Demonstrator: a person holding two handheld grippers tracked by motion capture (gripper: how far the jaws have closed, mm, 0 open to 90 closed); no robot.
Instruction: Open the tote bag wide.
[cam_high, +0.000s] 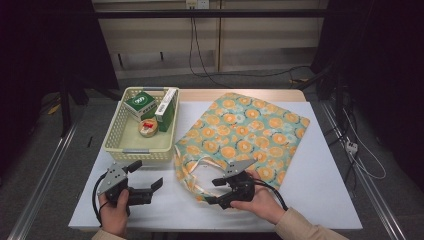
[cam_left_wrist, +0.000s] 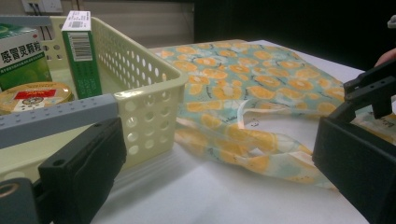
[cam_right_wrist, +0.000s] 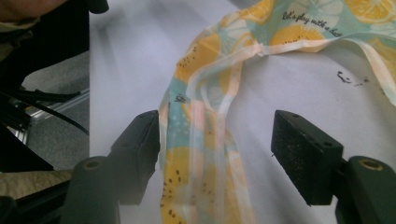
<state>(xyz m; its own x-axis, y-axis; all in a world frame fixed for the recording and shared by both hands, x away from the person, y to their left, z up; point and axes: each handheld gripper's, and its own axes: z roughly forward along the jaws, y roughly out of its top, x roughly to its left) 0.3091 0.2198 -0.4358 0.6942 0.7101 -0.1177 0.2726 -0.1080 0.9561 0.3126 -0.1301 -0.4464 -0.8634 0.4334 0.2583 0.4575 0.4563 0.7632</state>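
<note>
A teal tote bag (cam_high: 250, 127) printed with orange slices lies flat on the white table (cam_high: 320, 170), its looped handles (cam_high: 192, 172) pointing toward me. My right gripper (cam_high: 216, 191) is held low over the near handle loop. In the right gripper view its jaws (cam_right_wrist: 215, 144) stand open, with the handle strap (cam_right_wrist: 205, 140) lying on the table between them, close to the left pad. My left gripper (cam_high: 146, 175) rests near the table's front left, open and holding nothing. Its jaws (cam_left_wrist: 219, 154) point at the bag's handles (cam_left_wrist: 243, 140) and the basket's corner.
A cream perforated basket (cam_high: 125, 150) stands at the left, holding a green box (cam_high: 141, 104), a tall green and white box (cam_high: 166, 107) and a round tin (cam_high: 148, 127). The table's front edge is near both hands. Cables lie on the floor behind.
</note>
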